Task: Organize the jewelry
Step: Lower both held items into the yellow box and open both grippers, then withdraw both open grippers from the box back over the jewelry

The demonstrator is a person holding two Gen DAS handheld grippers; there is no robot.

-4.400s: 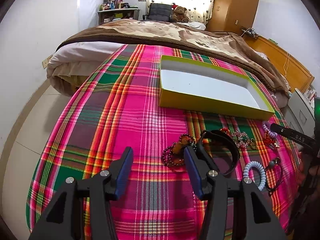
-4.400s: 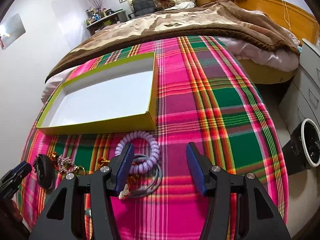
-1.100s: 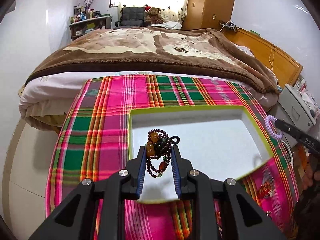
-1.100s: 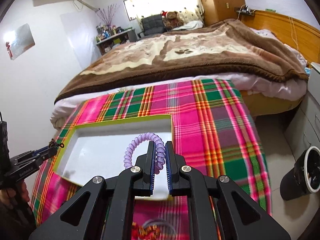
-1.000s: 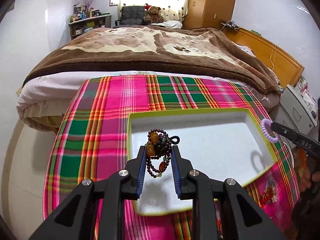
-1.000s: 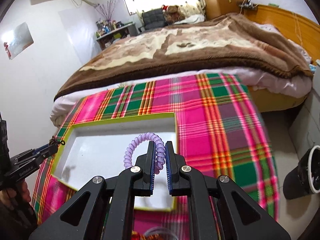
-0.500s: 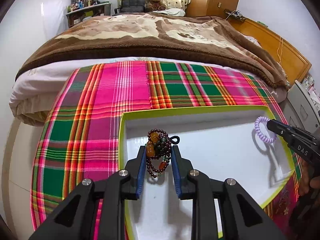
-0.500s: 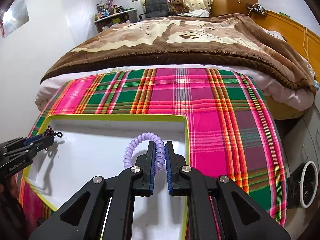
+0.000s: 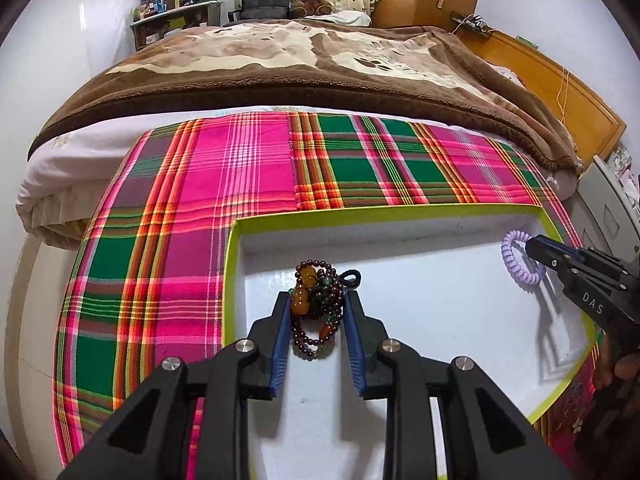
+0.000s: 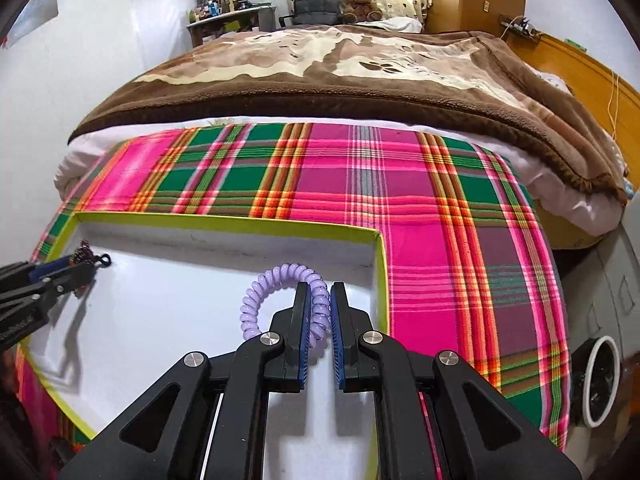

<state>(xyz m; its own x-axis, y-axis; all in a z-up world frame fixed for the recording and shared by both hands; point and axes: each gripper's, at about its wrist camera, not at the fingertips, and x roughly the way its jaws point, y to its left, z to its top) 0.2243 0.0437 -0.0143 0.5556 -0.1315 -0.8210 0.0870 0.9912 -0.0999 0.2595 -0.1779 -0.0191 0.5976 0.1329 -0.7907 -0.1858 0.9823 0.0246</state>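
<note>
A dark red bead bracelet [image 9: 308, 276] with amber beads hangs between the blue pads of my left gripper [image 9: 315, 298]. The jaws are opening, but the pads still touch the bundle on both sides. It sits low over the left part of the yellow-green box [image 9: 360, 216] with its white floor. My right gripper [image 10: 320, 288] is shut on a purple spiral hair tie [image 10: 280, 272] above the box's far right corner [image 10: 376, 236]. Each gripper shows in the other's view: the left gripper [image 10: 80, 266] with the bracelet [image 10: 84, 250], the right gripper [image 9: 534, 246] with the hair tie [image 9: 510, 264].
The box lies on a pink and green plaid cloth [image 9: 240, 184]. Behind it is a bed with a brown blanket [image 9: 320, 68]. More jewelry [image 9: 576, 412] lies on the cloth by the box's near right corner. A dark bin [image 10: 596, 380] stands on the floor at the right.
Both grippers have come forward and down, from above the box's near edge to low over its white floor. The left jaws stand slightly wider around the bracelet.
</note>
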